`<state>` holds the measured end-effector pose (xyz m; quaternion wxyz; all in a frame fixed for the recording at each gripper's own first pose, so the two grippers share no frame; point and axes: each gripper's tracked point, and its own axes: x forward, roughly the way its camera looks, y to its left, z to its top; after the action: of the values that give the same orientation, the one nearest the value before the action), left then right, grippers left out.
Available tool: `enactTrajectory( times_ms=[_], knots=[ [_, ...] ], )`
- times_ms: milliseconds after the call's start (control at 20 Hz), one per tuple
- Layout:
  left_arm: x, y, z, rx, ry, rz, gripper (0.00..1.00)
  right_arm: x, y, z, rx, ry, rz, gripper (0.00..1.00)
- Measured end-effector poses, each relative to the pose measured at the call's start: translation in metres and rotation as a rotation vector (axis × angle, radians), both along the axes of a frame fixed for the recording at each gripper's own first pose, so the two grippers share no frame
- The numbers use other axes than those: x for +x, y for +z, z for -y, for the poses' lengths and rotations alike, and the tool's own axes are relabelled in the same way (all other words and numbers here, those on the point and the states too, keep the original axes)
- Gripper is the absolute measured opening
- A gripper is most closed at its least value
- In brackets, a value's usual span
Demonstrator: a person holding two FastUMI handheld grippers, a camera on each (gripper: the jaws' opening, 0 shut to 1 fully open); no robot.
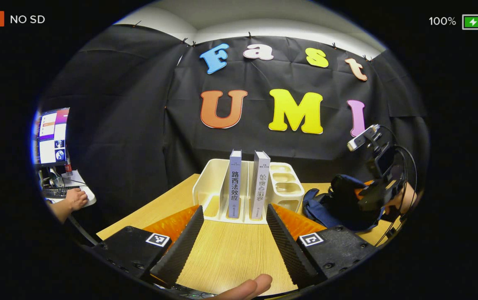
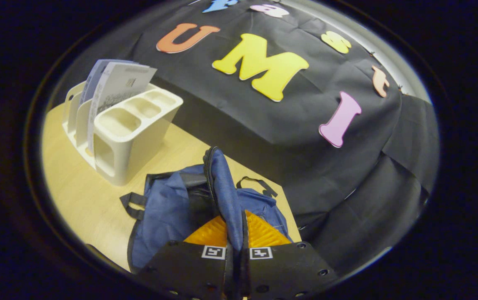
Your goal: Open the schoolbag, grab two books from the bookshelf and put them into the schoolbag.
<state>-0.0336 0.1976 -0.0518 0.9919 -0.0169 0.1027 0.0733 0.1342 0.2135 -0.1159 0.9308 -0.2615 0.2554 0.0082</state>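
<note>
Left gripper [image 1: 234, 233]: black ribbed fingers spread wide over the pale wooden tabletop [image 1: 230, 254], holding nothing; beyond them two upright grey-spined books [image 1: 247, 185] stand in the slots of a cream plastic bookshelf organiser [image 1: 213, 179]. Right gripper [image 2: 234, 237]: jaws pressed together, pinching a raised fold of the blue fabric schoolbag [image 2: 172, 208], which lies on the tabletop just beside the organiser

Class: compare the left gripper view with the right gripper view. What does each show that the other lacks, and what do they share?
Left gripper view: open left tongs facing the two upright books, a monitor, a person's hand.
Right gripper view: right tongs pinching the blue schoolbag flap.
Shared: schoolbag, books, white bookshelf, wooden table.
</note>
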Motion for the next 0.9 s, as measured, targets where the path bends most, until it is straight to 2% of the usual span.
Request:
enactTrajectory(
  times_ms=[200,350,450,900],
  knots=[
    [0.001,-0.01,-0.003,-0.068,0.038,-0.034,0.96,0.018,0.026,0.02,0.087,0.001,0.03,0.06],
    [0.005,0.0,0.008,-0.09,0.012,0.005,0.96,0.03,0.043,0.033,0.11,0.015,0.05,0.06],
    [0.012,-0.006,0.012,-0.102,-0.003,-0.025,0.96,0.032,0.056,0.039,0.142,0.028,0.066,0.06],
    [0.069,0.029,0.019,-0.029,-0.018,-0.085,0.96,0.059,0.082,0.07,0.253,0.063,0.075,0.06]
  ],
)
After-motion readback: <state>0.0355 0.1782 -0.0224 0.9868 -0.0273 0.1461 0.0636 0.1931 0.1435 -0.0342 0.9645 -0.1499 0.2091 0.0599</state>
